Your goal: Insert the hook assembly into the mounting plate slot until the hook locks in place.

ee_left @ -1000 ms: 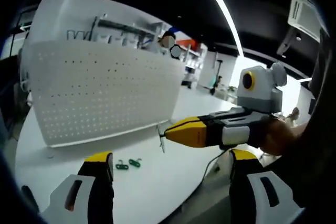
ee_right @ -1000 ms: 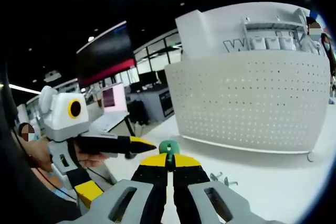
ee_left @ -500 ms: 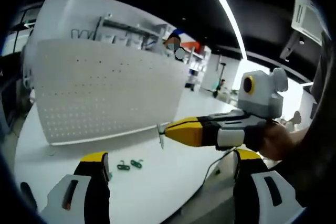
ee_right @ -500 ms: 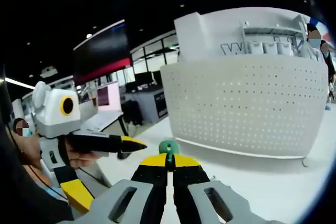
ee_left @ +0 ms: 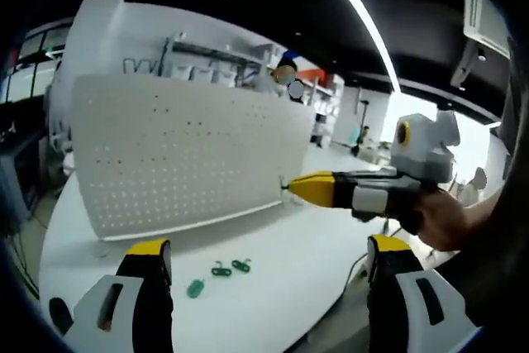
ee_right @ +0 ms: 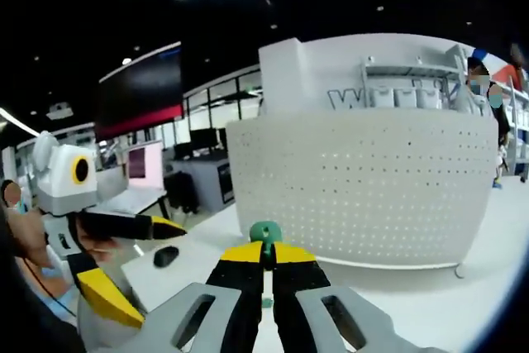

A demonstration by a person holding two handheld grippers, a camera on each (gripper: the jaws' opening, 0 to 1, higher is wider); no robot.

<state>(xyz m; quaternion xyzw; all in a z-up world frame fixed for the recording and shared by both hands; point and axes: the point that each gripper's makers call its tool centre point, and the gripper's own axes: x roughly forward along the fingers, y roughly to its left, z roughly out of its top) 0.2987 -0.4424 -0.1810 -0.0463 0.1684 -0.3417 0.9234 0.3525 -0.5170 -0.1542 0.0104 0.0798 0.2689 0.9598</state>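
On white table [ee_left: 273, 262], perforated mounting plate [ee_right: 355, 183] standing upright at far side. Right gripper [ee_right: 266, 255] clenching green-headed hook assembly [ee_right: 265, 232], nearing plate face. Left gripper [ee_left: 263, 258] hanging released. Spare green hooks [ee_left: 230, 268] lying near. Next: aligning hook with slot, pressing in.
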